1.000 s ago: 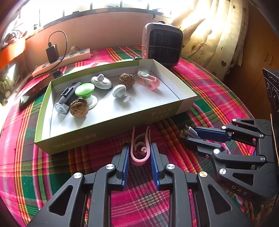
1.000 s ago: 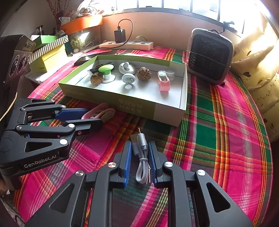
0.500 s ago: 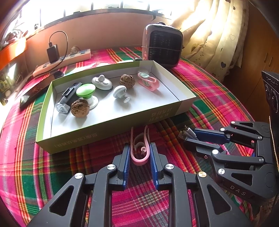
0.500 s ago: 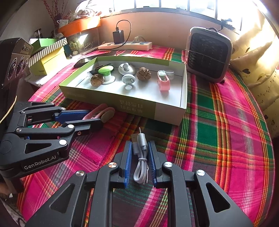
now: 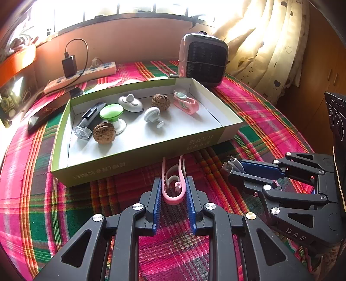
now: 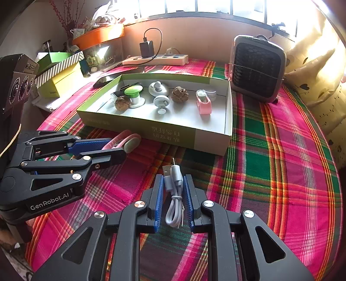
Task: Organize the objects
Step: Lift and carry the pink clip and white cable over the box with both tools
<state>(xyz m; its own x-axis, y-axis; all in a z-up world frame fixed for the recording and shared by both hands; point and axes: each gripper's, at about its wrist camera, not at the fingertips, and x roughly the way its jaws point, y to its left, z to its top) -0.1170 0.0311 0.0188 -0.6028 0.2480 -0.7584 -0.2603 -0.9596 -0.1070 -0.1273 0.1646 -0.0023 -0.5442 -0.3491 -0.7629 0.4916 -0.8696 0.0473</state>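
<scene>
1. Left gripper [image 5: 173, 190] is pinching the pink clip [image 5: 173, 188], just in front of the box [image 5: 138, 160].
2. Right gripper [image 6: 173, 194] is pinching the coiled cable [image 6: 174, 194] over the plaid surface [image 6: 270, 173], near the box.

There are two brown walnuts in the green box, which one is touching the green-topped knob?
The smoother brown walnut at the left end of the green box leans against the green-topped knob. The knobbly walnut stands apart, farther right.

Sunlit window [image 6: 216, 6], cream curtain [image 5: 270, 43]
</scene>
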